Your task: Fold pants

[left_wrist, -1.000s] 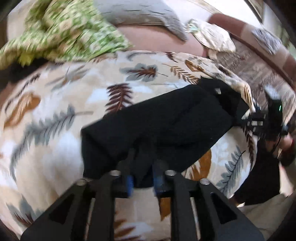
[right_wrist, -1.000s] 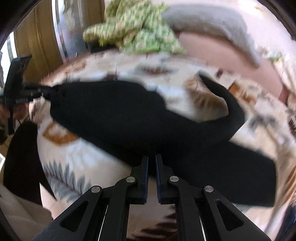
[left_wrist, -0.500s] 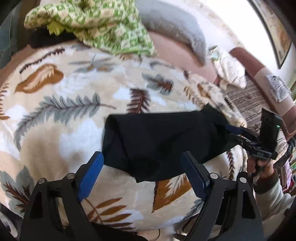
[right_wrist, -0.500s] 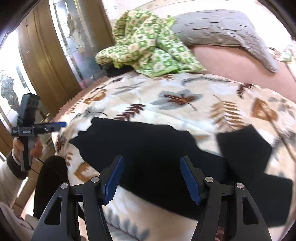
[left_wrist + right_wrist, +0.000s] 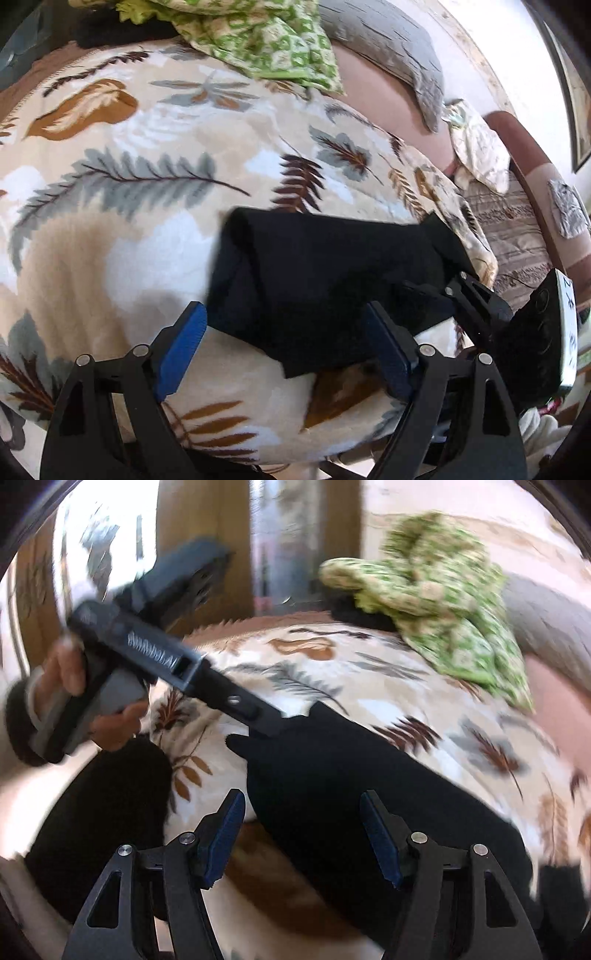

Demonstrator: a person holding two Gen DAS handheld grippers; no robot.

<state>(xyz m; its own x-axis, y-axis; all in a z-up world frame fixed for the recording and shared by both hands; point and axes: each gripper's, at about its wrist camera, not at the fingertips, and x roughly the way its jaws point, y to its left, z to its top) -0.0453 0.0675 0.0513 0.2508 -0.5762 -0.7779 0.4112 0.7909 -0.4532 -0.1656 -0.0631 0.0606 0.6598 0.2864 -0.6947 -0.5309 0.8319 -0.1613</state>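
While both grippers hang over the bed, I see the black pants point(image 5: 325, 291) lying folded into a thick, roughly rectangular bundle on a cream blanket point(image 5: 122, 221) printed with grey, brown and rust leaves. My left gripper point(image 5: 291, 354) points down at the near edge of that bundle; its blue-padded jaws stand wide, one pad over bare blanket beside the bundle's left end, the other over the dark cloth, and neither presses on anything. My right gripper point(image 5: 303, 834) sits over the bundle's other end — its jaws are partly spread and easing inward, with black fabric below the gap but not pinched by the pads.

From the right wrist camera, which is blurred, I can see the person's left hand point(image 5: 92, 698) wrapped around the left tool's handle, a dark cuff at the wrist, and the tool's long black body reaching to a corner of the pants. From the left wrist camera, the right tool shows at the far right edge, just beside the bundle.

Further back on the bed lies a crumpled green-and-white patterned cloth point(image 5: 266, 37), touching a grey pillow point(image 5: 391, 48) — beyond them a smaller pale floral cushion point(image 5: 480, 147). I see no boxes, baskets or bins anywhere; everything rests straight on the bedding.
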